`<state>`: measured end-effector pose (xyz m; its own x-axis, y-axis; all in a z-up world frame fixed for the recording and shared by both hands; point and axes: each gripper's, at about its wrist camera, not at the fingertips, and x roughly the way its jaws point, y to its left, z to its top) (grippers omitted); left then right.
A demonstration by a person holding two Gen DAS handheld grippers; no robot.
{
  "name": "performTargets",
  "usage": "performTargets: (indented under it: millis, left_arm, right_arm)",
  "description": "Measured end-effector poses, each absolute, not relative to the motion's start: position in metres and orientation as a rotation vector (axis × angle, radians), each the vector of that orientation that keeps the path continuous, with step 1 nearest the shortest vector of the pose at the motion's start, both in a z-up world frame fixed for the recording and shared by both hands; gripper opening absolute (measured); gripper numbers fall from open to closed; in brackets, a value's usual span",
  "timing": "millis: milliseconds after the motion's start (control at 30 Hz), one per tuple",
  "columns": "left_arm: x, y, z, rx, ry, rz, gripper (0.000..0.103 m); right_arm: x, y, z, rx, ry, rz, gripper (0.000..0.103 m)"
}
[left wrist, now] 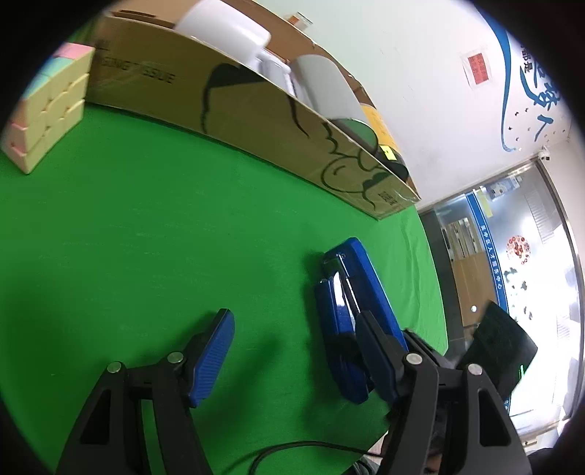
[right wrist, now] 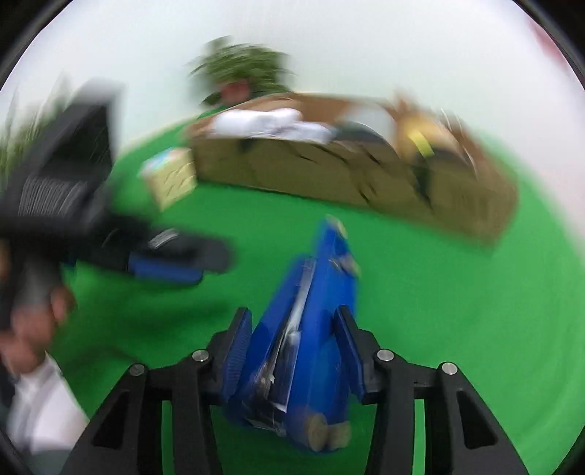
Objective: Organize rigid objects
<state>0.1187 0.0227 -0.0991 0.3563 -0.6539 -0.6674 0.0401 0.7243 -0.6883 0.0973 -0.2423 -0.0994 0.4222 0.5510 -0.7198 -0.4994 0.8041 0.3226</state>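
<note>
Blue plastic stapler [right wrist: 310,329], lying on the green-covered surface [left wrist: 153,226] in front of the cardboard box [left wrist: 263,120], with its nose toward the box and its rear end between the jaws of the right gripper [right wrist: 292,350]; both ribbed pads lie against its flanks, so the jaws pinch the stapler. In the left wrist view the same stapler sits just outside the right-hand finger of the left gripper [left wrist: 296,361], whose jaws stand spread with only bare green cloth between them. Open cloth extends from the stapler to the box wall and leftward to a pastel puzzle cube [left wrist: 47,109], which stands just beside the box's left end. The surface edge falls away close to the stapler's right side in the left wrist view, beyond which a glass partition shows. White rounded objects [left wrist: 226,29] rise above the box rim; their lower parts are hidden by the wall. The right wrist view is heavily motion-blurred: the left gripper and the person's hand [right wrist: 33,321] at the left margin are smeared, and the box contents cannot be resolved there.
</note>
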Motion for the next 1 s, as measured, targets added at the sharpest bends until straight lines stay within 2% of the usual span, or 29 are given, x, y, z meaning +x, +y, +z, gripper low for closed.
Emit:
performTargets:
  millis: [67,167,267,300,467,500,533,567,667,733,1000]
  left_arm:
    - [0.120,0.019,-0.100,-0.641,1.136,-0.502,0.068]
    - [0.125,0.009,-0.102,-0.650,1.147,-0.530,0.068]
    - [0.128,-0.004,-0.102,-0.655,1.159,-0.560,0.068]
    - [0.128,-0.008,-0.103,-0.656,1.165,-0.571,0.068]
    - [0.126,-0.020,-0.105,-0.668,1.179,-0.618,0.068]
    - [0.125,-0.020,-0.105,-0.668,1.176,-0.620,0.068]
    - [0.124,-0.021,-0.105,-0.668,1.173,-0.620,0.068]
    - [0.123,-0.021,-0.105,-0.674,1.171,-0.619,0.068]
    - [0.123,-0.022,-0.106,-0.688,1.174,-0.621,0.068]
    - [0.122,-0.023,-0.105,-0.683,1.176,-0.619,0.068]
    - [0.122,-0.027,-0.093,-0.656,1.141,-0.588,0.069]
  right_arm:
    - [0.109,-0.263,-0.105,0.188,0.976,0.663,0.047]
    - [0.111,-0.275,-0.100,0.211,0.984,0.644,0.050]
    - [0.097,-0.273,-0.087,0.138,0.913,0.666,0.070]
    - [0.090,-0.268,-0.082,0.087,0.884,0.674,0.072]
    - [0.059,-0.243,-0.081,-0.222,0.780,0.608,0.070]
    - [0.056,-0.241,-0.085,-0.255,0.774,0.576,0.062]
    - [0.056,-0.241,-0.088,-0.257,0.784,0.582,0.060]
    - [0.056,-0.240,-0.093,-0.251,0.819,0.601,0.050]
    - [0.053,-0.238,-0.098,-0.250,0.820,0.584,0.050]
    - [0.060,-0.243,-0.097,-0.152,0.853,0.607,0.049]
    - [0.113,-0.295,-0.121,0.599,1.105,0.756,0.049]
